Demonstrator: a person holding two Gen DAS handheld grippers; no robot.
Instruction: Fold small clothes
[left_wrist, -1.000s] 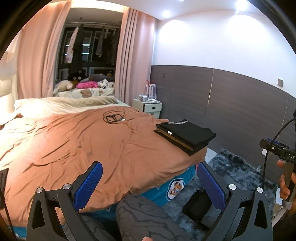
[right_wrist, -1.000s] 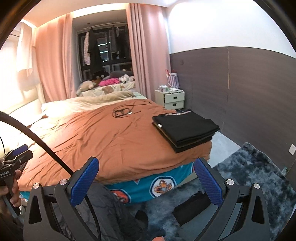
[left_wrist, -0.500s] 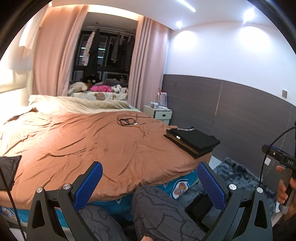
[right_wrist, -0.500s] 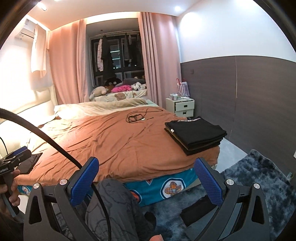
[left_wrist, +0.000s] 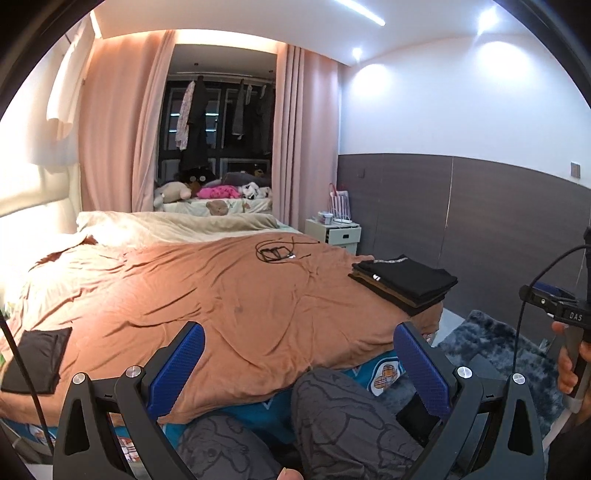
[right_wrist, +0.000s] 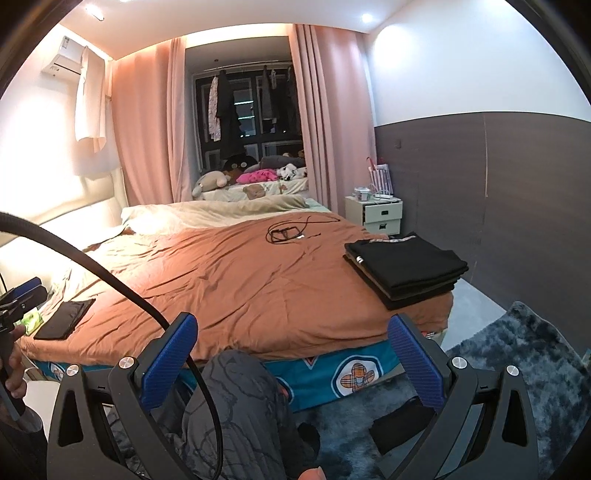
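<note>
Black folded clothes (right_wrist: 406, 267) sit in a neat stack on the right corner of the bed, on the orange sheet (right_wrist: 240, 288). One small black cloth (right_wrist: 64, 319) lies flat near the left edge, well apart from the stack. A black cable (right_wrist: 291, 232) is coiled farther back. The left gripper (left_wrist: 299, 363) and the right gripper (right_wrist: 291, 356) are both wide open and hold nothing, up over the person's knees (left_wrist: 343, 417).

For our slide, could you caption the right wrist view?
Open right tongs face a bed bearing folded black clothes.
</note>
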